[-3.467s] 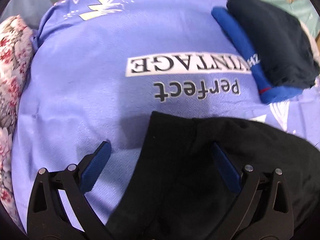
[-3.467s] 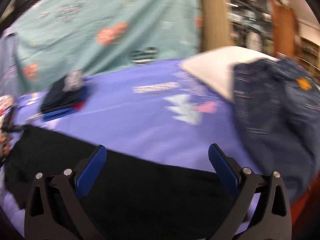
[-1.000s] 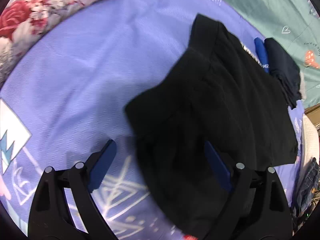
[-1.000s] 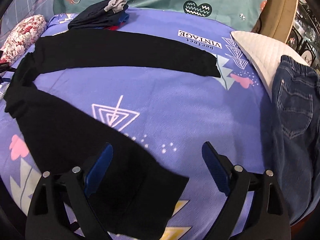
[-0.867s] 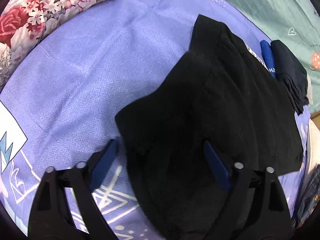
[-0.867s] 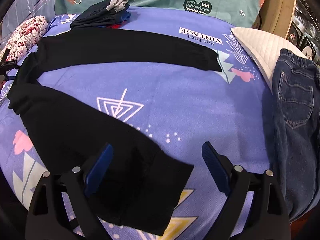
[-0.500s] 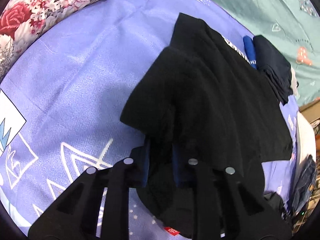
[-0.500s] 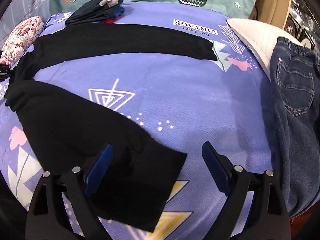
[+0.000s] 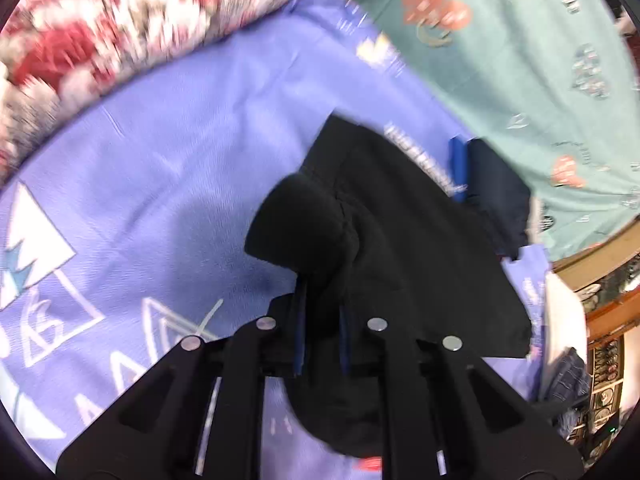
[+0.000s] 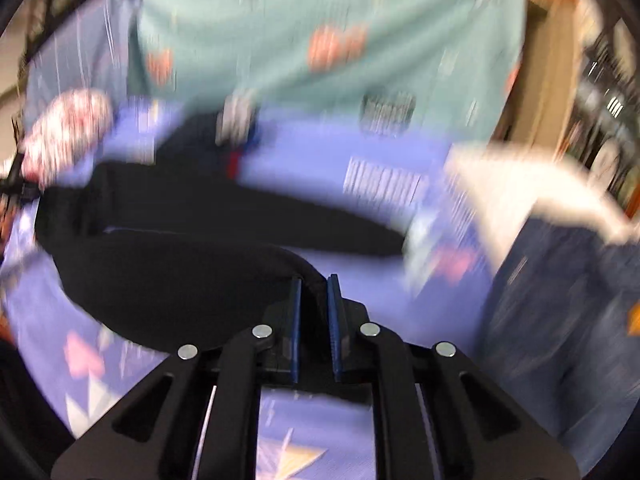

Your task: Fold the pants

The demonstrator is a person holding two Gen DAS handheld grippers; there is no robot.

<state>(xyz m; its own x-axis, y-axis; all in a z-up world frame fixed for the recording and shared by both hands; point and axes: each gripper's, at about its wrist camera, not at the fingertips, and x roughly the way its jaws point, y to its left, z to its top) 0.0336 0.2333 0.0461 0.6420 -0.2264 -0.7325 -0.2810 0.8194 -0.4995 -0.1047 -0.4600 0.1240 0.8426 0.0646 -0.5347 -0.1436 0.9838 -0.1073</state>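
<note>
Both jaws were clamped on the black knit pants, left gripper and right gripper lifting one leg toward the other; folding had barely begun.

The left claw pinches a bunched fold of the black pants above the purple bed sheet, a floral pillow behind

A bed under a printed lavender sheet, a floral pillow at its edge, a teal patterned cloth behind; wooden shelves beyond.
</note>
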